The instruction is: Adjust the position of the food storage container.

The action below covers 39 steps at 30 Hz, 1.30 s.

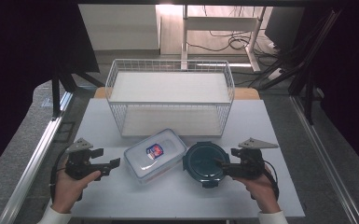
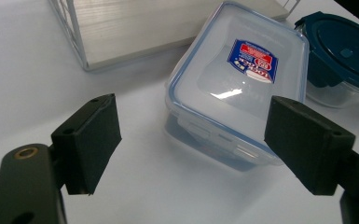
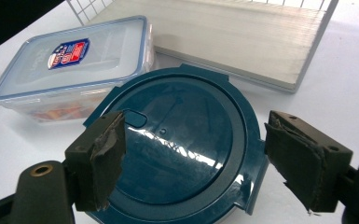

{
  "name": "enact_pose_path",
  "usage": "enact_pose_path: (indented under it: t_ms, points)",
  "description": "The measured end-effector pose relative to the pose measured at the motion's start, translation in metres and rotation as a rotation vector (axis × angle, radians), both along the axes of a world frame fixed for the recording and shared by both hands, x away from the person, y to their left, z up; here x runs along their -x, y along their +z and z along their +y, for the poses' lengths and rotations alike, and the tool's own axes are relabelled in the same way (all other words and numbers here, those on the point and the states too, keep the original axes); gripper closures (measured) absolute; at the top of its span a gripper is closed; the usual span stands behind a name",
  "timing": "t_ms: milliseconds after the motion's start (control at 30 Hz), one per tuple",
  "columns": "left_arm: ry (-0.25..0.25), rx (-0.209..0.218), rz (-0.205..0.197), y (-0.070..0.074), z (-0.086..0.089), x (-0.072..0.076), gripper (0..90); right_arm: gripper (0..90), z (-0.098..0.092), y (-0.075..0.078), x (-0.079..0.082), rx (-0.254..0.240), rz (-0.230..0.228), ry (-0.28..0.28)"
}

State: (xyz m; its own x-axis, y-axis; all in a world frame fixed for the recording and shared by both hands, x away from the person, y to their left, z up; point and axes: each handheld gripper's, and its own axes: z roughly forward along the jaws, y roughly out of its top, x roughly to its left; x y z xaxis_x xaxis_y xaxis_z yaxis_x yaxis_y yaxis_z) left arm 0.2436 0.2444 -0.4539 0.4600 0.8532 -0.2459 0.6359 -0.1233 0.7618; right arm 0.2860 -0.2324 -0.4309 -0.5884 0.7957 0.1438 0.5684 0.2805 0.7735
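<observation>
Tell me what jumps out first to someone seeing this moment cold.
Two lidded containers sit side by side at the table's front: a clear rectangular box and a round dark-teal one. An open gripper faces each, left gripper and right gripper. Behind stands a white wire basket.

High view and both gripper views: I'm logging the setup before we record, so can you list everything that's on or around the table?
Table: one, white, centre of the scene.
Wire basket: one, white, far half of the table, a pale board inside it.
Rectangular container: one, clear with a blue-edged lid and a red-and-blue label, near side, left of centre.
Round container: one, clear with a dark teal lid, just right of the rectangular one.
Cables: several, black, on the floor beyond the table.
Left gripper: one, black, open, left of the rectangular container.
Right gripper: one, black, open, over the round container's lid.
</observation>
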Motion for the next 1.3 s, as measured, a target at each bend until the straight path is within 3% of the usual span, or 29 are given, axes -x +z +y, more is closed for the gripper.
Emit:
enact_pose_path:
  t_ms: [1300]
  points:
    - [-0.014,-0.008,-0.011,0.0034,-0.0013,0.0032,17.2,30.6,0.0046,0.0057,0.0052,0.006,0.044,0.017]
